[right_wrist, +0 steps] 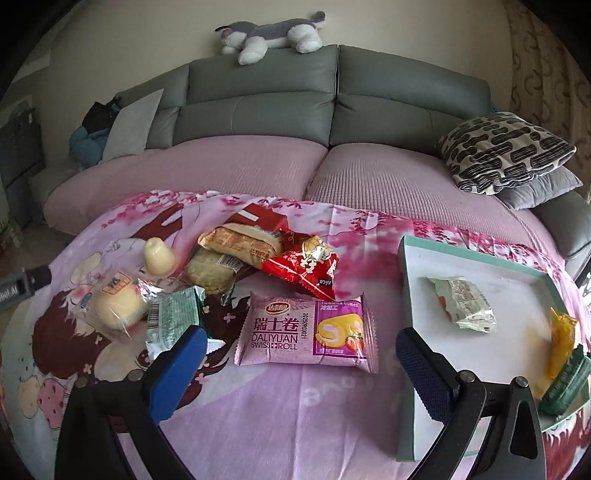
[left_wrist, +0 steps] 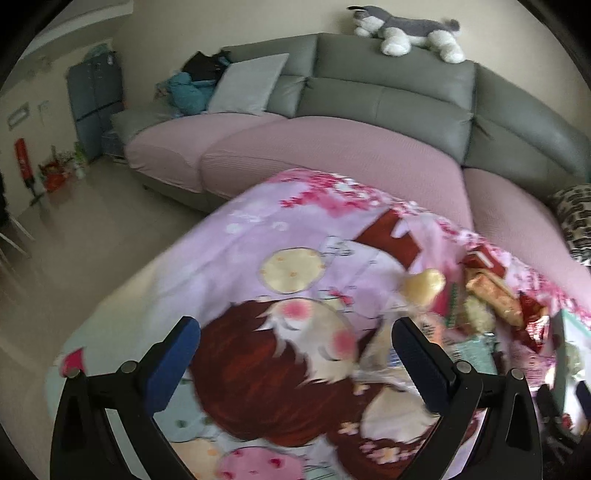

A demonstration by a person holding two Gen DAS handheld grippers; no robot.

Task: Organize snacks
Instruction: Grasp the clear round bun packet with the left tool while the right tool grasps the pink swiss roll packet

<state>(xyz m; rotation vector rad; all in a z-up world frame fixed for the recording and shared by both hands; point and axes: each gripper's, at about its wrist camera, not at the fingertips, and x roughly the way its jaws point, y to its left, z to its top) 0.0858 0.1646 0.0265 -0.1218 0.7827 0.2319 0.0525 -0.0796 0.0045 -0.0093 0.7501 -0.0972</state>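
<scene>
Snacks lie on a pink cartoon cloth (right_wrist: 288,413). A pink Swiss roll pack (right_wrist: 306,330) lies between the open fingers of my right gripper (right_wrist: 299,347), just ahead of them. Beyond it are a red snack bag (right_wrist: 306,273), a tan cake pack (right_wrist: 240,243), a green-wrapped cake (right_wrist: 210,275), a cream bun (right_wrist: 118,308), a green-white wrapper (right_wrist: 170,317) and a pale jelly cup (right_wrist: 159,256). A teal-rimmed white tray (right_wrist: 406,280) on the right holds a white pack (right_wrist: 461,302), a yellow pack (right_wrist: 561,343) and a green pack (right_wrist: 565,384). My left gripper (left_wrist: 295,336) is open and empty over the cloth; the snack pile (left_wrist: 487,291) is to its right.
A grey sofa (right_wrist: 332,99) with pink seat covers stands behind the table. A plush dog (right_wrist: 269,33) lies on its back. Patterned cushions (right_wrist: 506,151) sit on the right. The left gripper's body shows at the left edge of the right wrist view (right_wrist: 22,284).
</scene>
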